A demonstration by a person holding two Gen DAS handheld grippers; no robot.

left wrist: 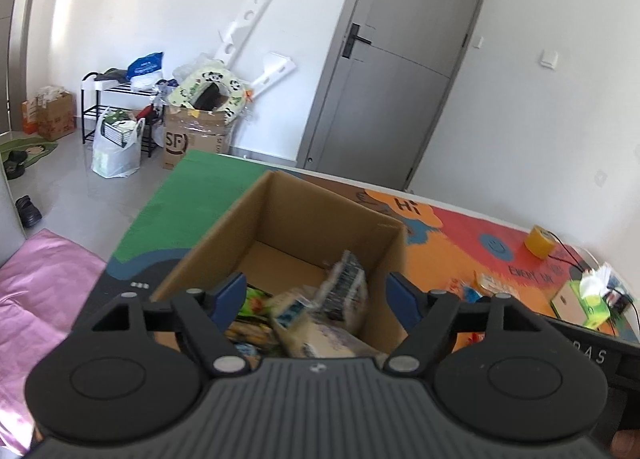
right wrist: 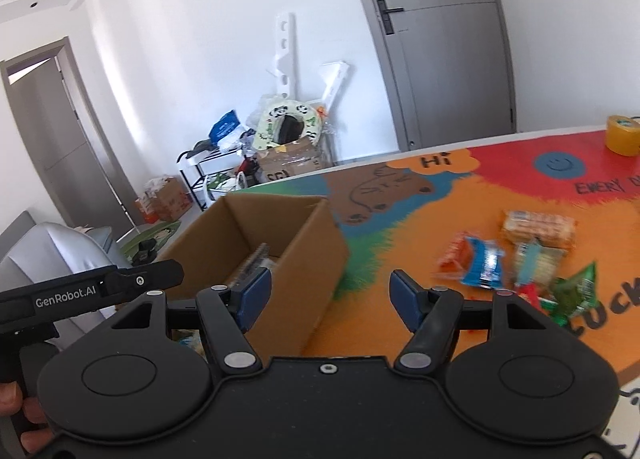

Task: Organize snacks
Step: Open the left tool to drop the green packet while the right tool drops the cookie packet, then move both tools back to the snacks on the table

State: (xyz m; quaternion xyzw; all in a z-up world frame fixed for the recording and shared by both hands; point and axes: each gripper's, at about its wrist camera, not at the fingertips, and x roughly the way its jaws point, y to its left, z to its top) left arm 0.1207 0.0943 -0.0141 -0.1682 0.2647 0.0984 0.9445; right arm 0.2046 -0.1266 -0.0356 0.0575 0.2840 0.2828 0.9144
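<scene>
We find several snack packets lying blurred inside the open cardboard box, with more packets scattered on the mat to its right. Both the left gripper and the right gripper stand spread, pinching nothing. The box sits on a colourful mat; a grey door stands far behind.

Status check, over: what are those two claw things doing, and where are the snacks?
Left hand-held gripper open above box. Right hand-held gripper open, empty. Loose snacks on table. Nothing blocking.
</scene>
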